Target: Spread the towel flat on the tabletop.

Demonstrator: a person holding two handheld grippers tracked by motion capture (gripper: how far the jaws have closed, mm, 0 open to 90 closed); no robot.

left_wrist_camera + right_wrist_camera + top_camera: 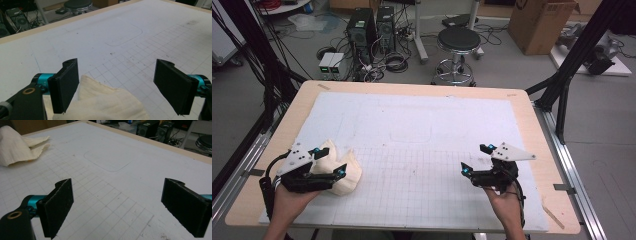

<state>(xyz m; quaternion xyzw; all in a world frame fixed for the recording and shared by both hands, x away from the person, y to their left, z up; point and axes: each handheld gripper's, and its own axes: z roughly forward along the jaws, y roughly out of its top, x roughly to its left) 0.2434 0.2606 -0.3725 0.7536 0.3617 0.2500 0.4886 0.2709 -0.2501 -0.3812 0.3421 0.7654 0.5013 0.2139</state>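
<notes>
My left gripper [116, 85] stands open over the crumpled cream cloth [105, 105]; my right gripper [117, 207] stands open above the white mat [120, 170].

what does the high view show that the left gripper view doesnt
High view alone: the whole cream cloth bunched on the left of the white gridded mat, both hands, the right gripper open over bare mat, two computer towers and a cardboard box on the floor.

Left gripper view alone: a close look along the left gripper, jaws wide apart, with the cloth's edge between them, the pads not pressing it.

Both: cloth, mat, the black stool.
</notes>
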